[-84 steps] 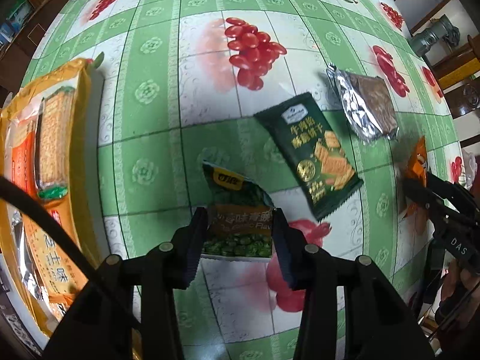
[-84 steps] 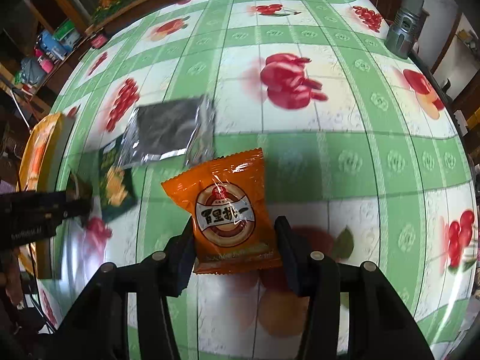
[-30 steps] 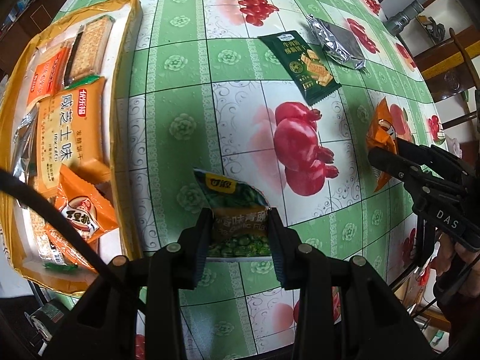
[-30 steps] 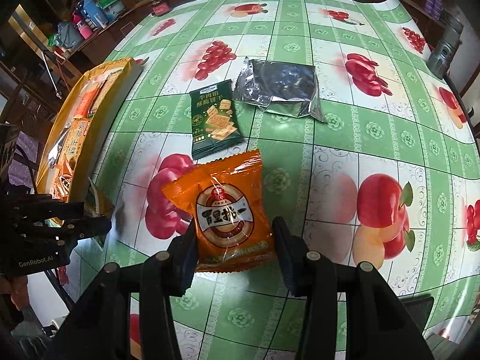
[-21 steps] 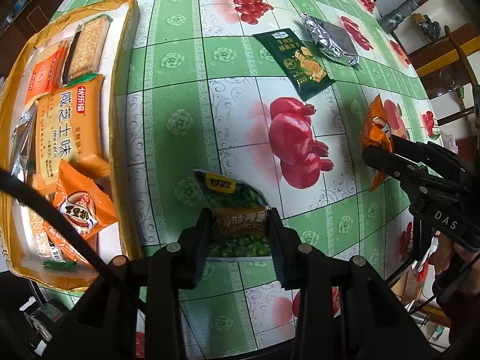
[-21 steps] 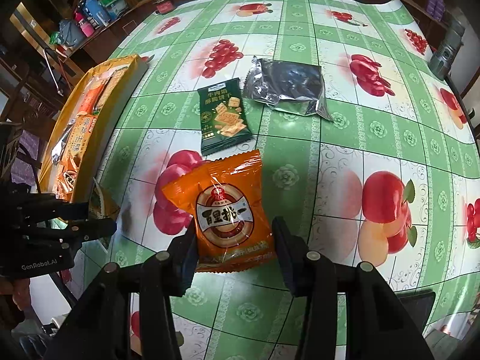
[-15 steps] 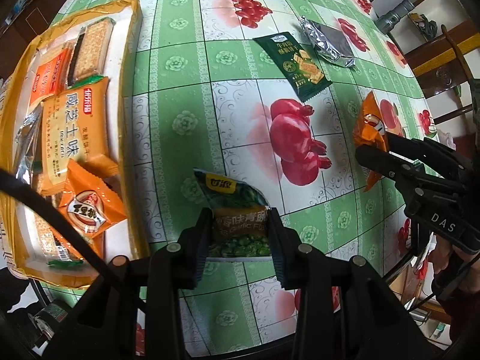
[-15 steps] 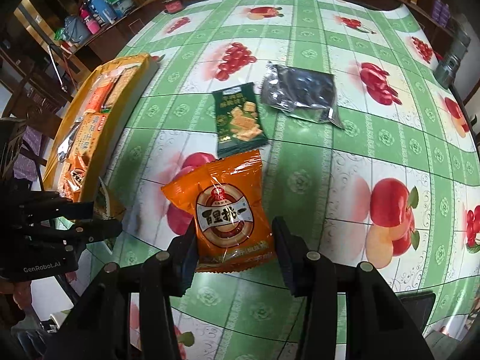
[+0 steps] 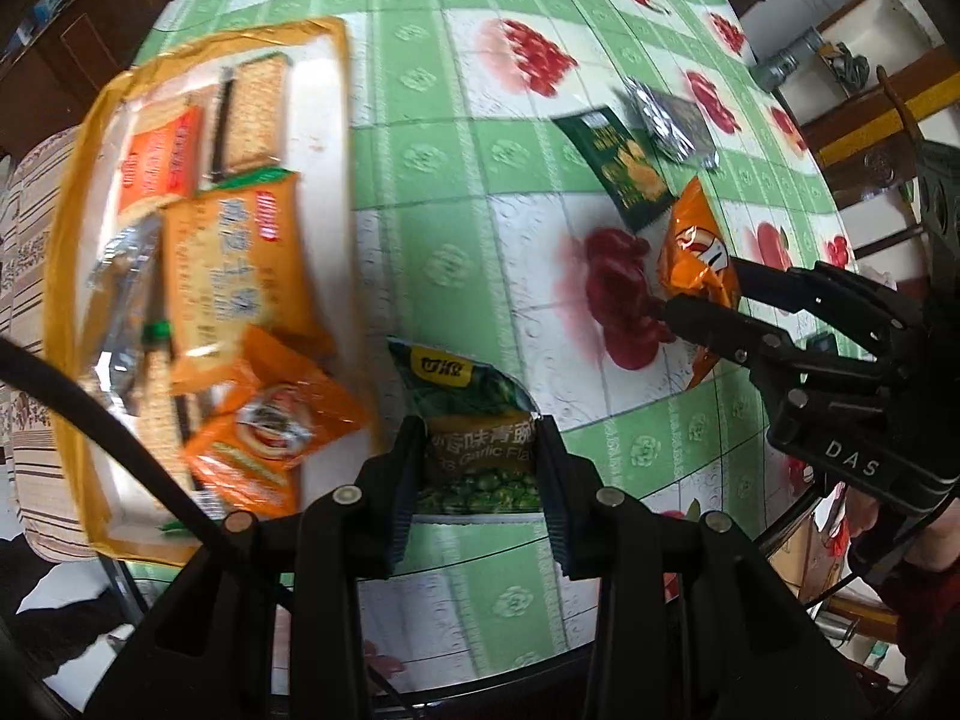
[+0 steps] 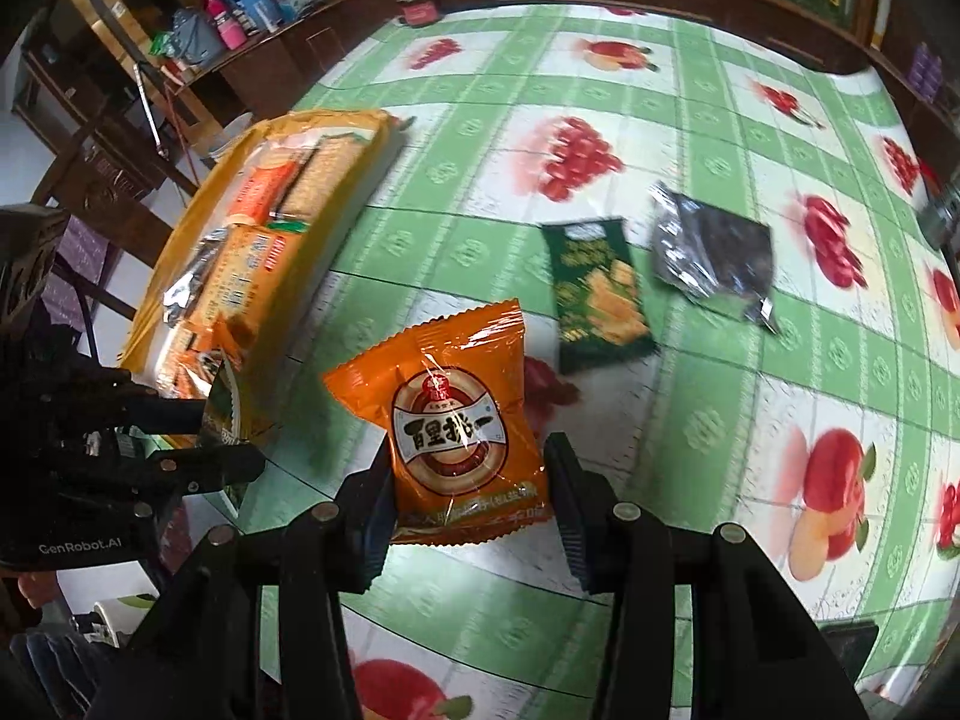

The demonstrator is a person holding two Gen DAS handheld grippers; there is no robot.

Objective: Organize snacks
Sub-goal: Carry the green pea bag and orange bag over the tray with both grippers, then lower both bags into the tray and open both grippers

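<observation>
My left gripper [image 9: 478, 468] is shut on a green pea snack packet [image 9: 474, 414], held above the table beside the right edge of the yellow tray [image 9: 345, 120]. My right gripper [image 10: 469, 483] is shut on an orange snack packet [image 10: 447, 414], lifted over the tablecloth; the same orange snack packet [image 9: 696, 258] shows at the right in the left wrist view. The yellow tray [image 10: 354, 180] holds several cracker and snack packs. A dark green cracker packet [image 10: 597, 294] and a silver foil packet [image 10: 711, 252] lie flat on the table.
The table wears a green and white checked cloth with fruit prints [image 10: 750, 420]. Its near edge runs just below both grippers. A dark wooden shelf with bottles [image 10: 240, 18] stands beyond the table's far left. A grey metal flask [image 9: 780, 63] stands at the far right.
Both grippers have risen and drifted toward the tray with their packets. The tray now looms larger and closer in both views, and the right gripper's packet sits nearer the left one.
</observation>
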